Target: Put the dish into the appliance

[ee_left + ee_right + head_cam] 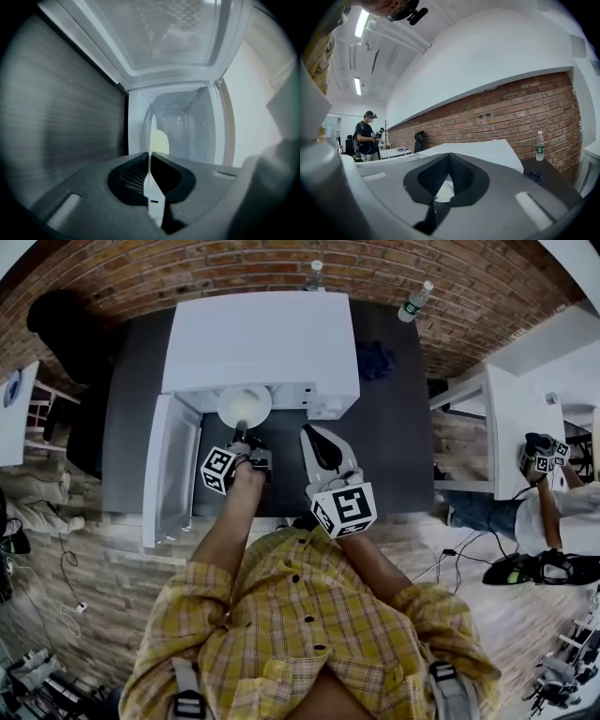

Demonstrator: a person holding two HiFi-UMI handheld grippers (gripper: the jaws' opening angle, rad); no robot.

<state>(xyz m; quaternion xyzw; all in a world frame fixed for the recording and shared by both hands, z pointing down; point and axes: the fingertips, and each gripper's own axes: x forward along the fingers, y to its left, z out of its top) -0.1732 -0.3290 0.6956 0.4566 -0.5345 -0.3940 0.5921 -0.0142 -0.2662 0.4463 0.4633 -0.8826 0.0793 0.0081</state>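
Grips the white dish by its near rim with the left claw, clenched tight on it. Has the dish right at the mouth of the white appliance, lying flat there in the head view. In the left gripper view, shows the dish edge-on, a thin white line pinched between the two jaws of the left claw, with the pale cavity straight ahead. Has the appliance door swung wide open to the left. Holds the right claw just right of the dish, near the appliance front, jaws pressed together on nothing; confirms this in the right gripper view, tips of the right claw meeting. Finds the appliance on a dark counter against a brick wall, with one clear bottle behind it and a second bottle off to the right.
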